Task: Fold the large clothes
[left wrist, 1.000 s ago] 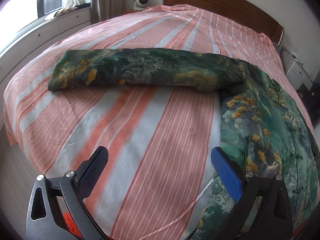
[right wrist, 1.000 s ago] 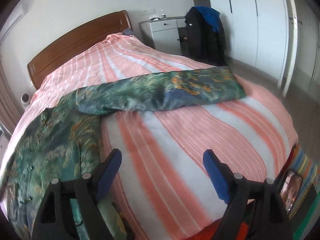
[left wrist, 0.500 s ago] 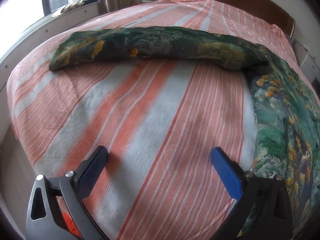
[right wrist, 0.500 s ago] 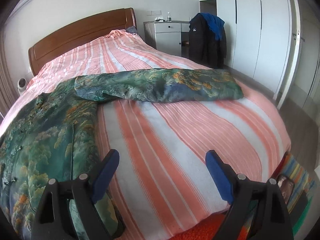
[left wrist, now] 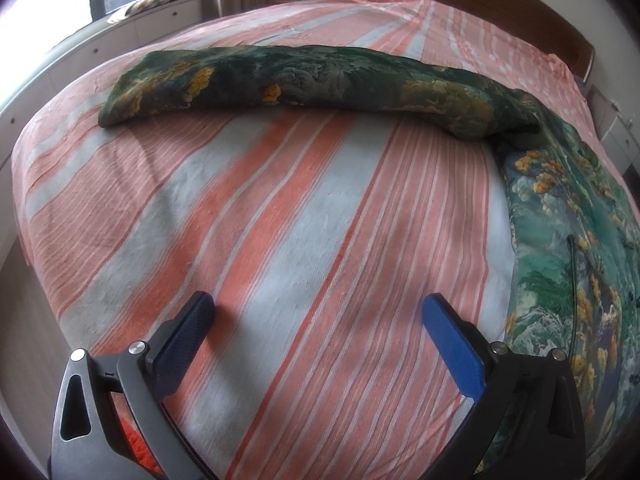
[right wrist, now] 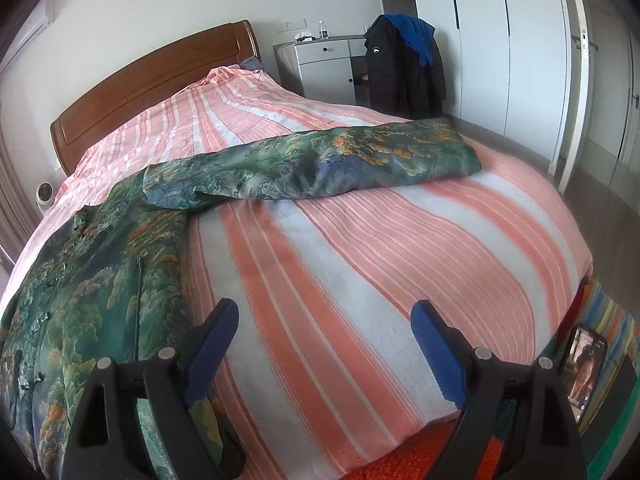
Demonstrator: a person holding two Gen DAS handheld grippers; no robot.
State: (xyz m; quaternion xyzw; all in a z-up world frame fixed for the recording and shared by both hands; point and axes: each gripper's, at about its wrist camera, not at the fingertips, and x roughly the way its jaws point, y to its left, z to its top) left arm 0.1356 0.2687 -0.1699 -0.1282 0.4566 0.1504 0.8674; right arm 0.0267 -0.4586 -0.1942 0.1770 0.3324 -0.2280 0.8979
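Both grippers, left (left wrist: 318, 314) and right (right wrist: 325, 320), hang released over the pink-striped bedspread (left wrist: 304, 216). The green landscape-print silky garment (right wrist: 92, 280) lies on it, sleeve (right wrist: 320, 160) spread out. Risk: slippery fabric, pinch may catch bedspread too.

Soft window (left wrist: 24, 20) daylight, strong fisheye bending, dark corners

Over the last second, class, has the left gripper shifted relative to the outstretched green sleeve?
Yes. The left gripper has come nearer the bedspread and swung left: the sleeve looms larger, the garment body slides rightward.
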